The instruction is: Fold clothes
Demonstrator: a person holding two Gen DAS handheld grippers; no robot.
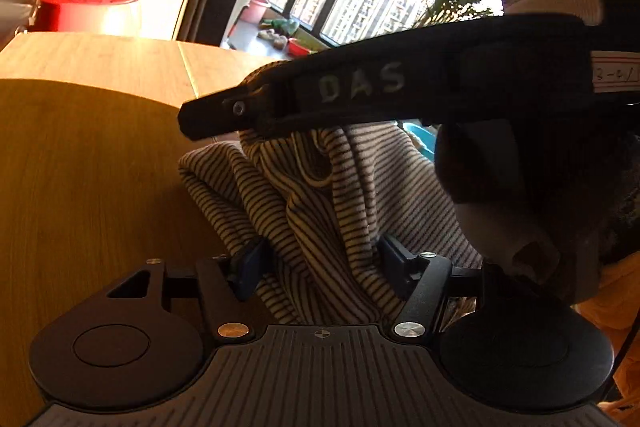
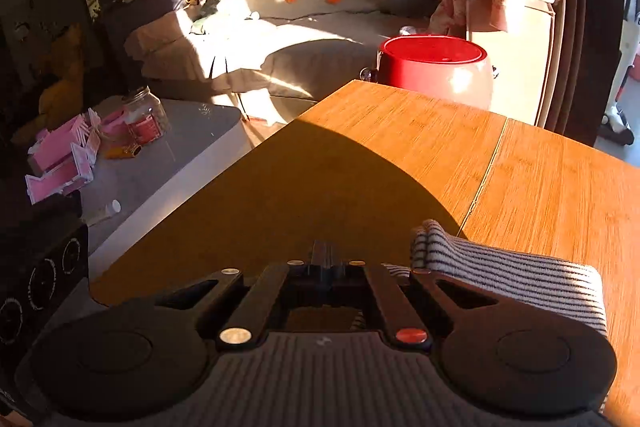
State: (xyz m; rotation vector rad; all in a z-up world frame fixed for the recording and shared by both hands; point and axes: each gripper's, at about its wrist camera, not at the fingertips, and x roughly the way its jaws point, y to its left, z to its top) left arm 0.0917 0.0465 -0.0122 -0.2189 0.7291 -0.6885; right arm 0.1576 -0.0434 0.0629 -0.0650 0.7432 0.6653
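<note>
One striped garment [image 1: 320,195], two grippers, one wooden table [image 2: 400,155], one red bucket [image 2: 434,69]. Garment beige with thin dark stripes, bunched, on table, bucket behind table's far edge. Left gripper [image 1: 320,263] released, cloth between fingers, not pinched. Right gripper [image 2: 325,259] clenched; whether it grasps folded garment edge just beside it, cannot tell.

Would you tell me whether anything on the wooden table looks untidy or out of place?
Yes: the striped garment lies bunched in loose folds on the wooden table, not flat, between the left gripper fingers. One folded edge reaches the table's seam.
</note>
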